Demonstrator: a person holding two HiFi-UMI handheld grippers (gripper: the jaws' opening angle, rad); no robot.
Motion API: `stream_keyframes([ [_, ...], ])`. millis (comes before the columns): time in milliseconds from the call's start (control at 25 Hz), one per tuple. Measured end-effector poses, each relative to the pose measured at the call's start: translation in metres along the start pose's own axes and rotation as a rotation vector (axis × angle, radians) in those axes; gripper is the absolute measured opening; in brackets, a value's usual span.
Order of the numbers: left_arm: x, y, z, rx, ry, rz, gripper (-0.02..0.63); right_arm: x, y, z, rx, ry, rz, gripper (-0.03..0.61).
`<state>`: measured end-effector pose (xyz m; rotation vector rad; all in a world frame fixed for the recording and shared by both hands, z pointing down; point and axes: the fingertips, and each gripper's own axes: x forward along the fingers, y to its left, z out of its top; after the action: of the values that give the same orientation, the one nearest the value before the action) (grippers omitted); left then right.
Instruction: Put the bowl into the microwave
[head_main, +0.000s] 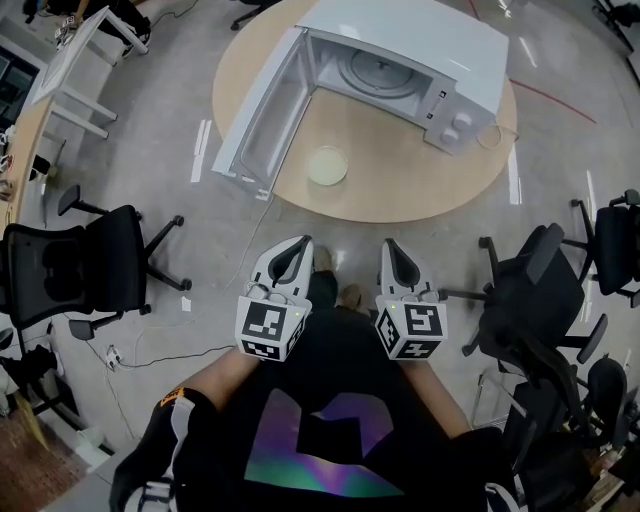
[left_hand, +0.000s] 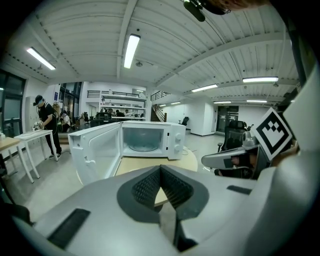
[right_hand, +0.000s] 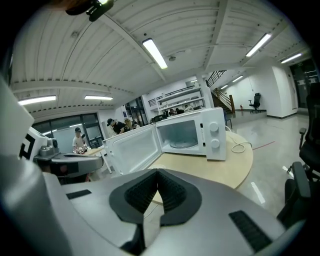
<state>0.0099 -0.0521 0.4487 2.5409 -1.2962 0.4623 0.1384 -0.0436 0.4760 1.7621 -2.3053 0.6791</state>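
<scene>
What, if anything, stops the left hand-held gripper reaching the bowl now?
Probably yes: the bowl sits near the table's front edge, nothing between it and the left hand-held gripper; its jaws are shut.

I find no readable words, brands or numbers; the markings on the microwave (head_main: 420, 40) control panel (head_main: 452, 122) are too small to make out.

The white plastic left gripper (head_main: 291, 257) and matching right gripper (head_main: 399, 260) hover side by side, pointing forward, jaws pressed together.
</scene>
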Motion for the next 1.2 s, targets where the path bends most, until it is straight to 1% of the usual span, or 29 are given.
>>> stream_keyframes([
  [120,0.018,0.004,0.003,-0.014,0.004,-0.021,0.046,0.007,-0.008,0.002,-0.008,0.020,-0.020,0.015],
  [320,0.042,0.006,0.016,-0.001,-0.015,-0.066,0.046,0.021,-0.022,0.012,-0.009,0.036,-0.061,0.015],
  [600,0.066,0.024,0.027,-0.012,-0.033,-0.093,0.046,0.049,-0.023,0.022,-0.042,0.076,-0.068,0.015],
  [960,0.086,0.067,0.044,-0.051,-0.072,-0.096,0.046,0.094,-0.011,0.048,-0.111,0.112,-0.078,0.015],
  [1200,0.103,0.084,0.044,-0.082,-0.073,-0.136,0.046,0.118,-0.008,0.057,-0.135,0.140,-0.101,0.015],
])
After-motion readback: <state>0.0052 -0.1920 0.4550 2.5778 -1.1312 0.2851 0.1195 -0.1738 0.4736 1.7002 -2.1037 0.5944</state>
